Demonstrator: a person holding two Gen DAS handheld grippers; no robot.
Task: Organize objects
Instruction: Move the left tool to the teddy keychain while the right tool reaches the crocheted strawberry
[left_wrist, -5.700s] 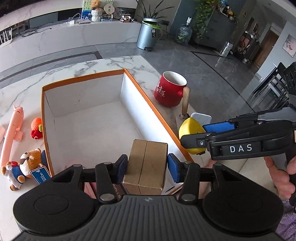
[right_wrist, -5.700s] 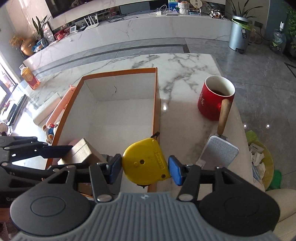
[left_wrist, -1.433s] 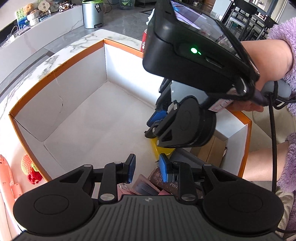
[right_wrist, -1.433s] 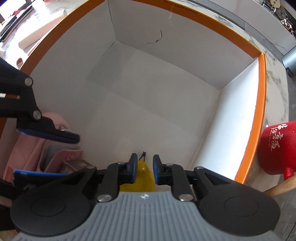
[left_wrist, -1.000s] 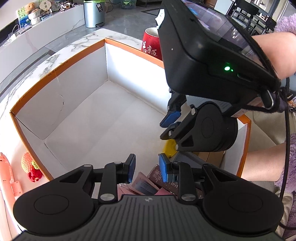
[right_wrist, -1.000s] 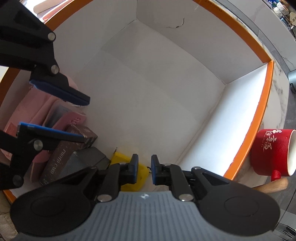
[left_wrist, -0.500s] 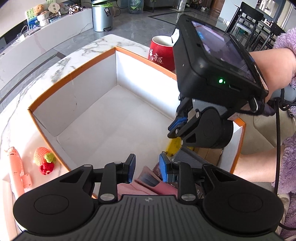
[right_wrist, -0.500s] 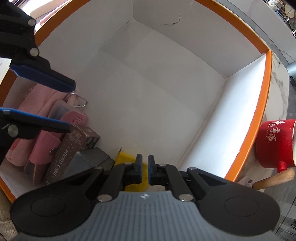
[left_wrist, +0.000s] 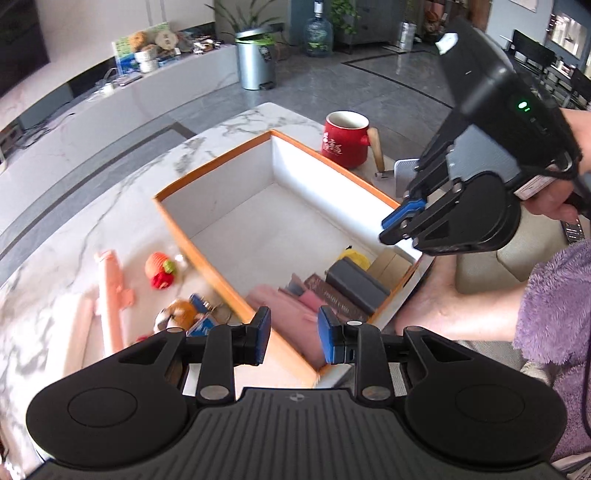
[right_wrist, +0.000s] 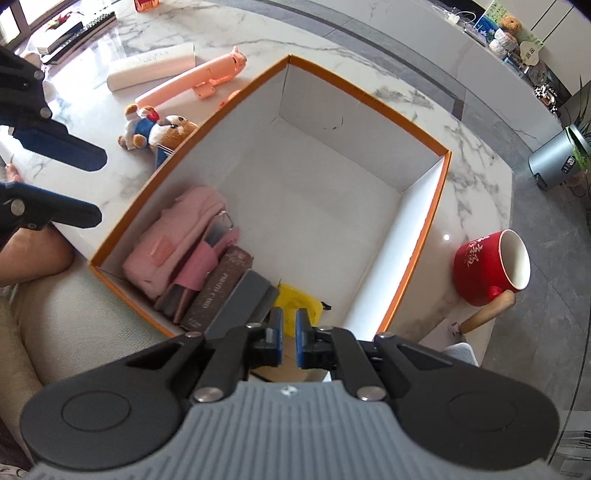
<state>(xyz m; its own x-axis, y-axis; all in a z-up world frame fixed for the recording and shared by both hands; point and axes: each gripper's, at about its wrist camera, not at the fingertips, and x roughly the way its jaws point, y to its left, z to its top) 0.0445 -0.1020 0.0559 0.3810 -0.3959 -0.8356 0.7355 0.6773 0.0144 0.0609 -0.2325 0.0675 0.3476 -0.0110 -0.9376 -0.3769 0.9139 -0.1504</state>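
Both tools hang above the white box with the orange rim (right_wrist: 421, 254), which stands on the marble bench (right_wrist: 476, 177).

The left tool (left_wrist: 293, 334) has its blue pads a little apart, and nothing is between them. The right tool (right_wrist: 289, 338) has its pads closed together, also on nothing; in the left view it (left_wrist: 400, 221) is seen from the side, above the near right wall of the box, and a hand (left_wrist: 554, 199) holds it.

Inside the box, the things stand in a row along the near wall. From one corner there is a pink pouch (right_wrist: 173, 243), then some smaller pink card holders (right_wrist: 201, 269), a brown photo card box (right_wrist: 218, 291), a dark grey case (right_wrist: 243, 299), and a yellow tape measure (right_wrist: 297, 301) that lies on the floor of the box just beside the grey case. A tan carton (left_wrist: 391, 264) stands in the other near corner. The rest of the box floor is bare.

Outside, on the bench, a red mug (right_wrist: 487, 269) stands beside one long wall, and a wooden handle (right_wrist: 487, 314) touches it. On the other side lie a plush bear (right_wrist: 159, 127), a long pink pig toy (right_wrist: 192, 83), a white tube (right_wrist: 151, 66) and a knitted strawberry (left_wrist: 159, 269).
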